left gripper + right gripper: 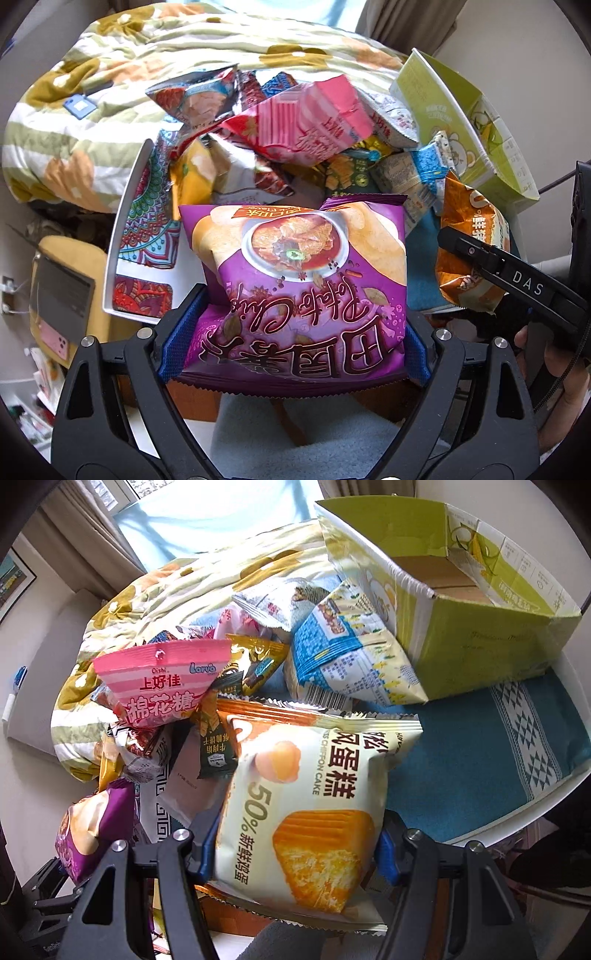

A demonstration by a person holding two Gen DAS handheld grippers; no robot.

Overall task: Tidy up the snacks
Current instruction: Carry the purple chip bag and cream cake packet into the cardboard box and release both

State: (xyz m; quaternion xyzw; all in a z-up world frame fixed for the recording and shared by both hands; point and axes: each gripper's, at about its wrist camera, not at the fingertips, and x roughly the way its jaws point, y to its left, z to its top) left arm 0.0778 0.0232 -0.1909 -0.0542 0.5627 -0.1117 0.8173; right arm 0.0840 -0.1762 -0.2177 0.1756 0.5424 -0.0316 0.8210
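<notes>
In the left wrist view my left gripper [291, 339] is shut on a purple potato chip bag [295, 273], blue pads pressing both its sides, lifted above the table. My right gripper [295, 845] is shut on a cream and orange chiffon cake packet [306, 801], also raised. The same packet [469, 254] and a right finger [491, 266] show at the right of the left wrist view. The purple bag [92, 830] shows at the lower left of the right wrist view. Behind lies a heap of snacks with a pink marshmallow bag [162, 686].
An open green cardboard box [480, 616] stands at the back right on a blue patterned cloth [498, 746]. A blue and white snack pack [343, 657] leans against it. A flowered quilt [147, 74] lies behind the heap. A white tray with mandala print [140, 236] sits left.
</notes>
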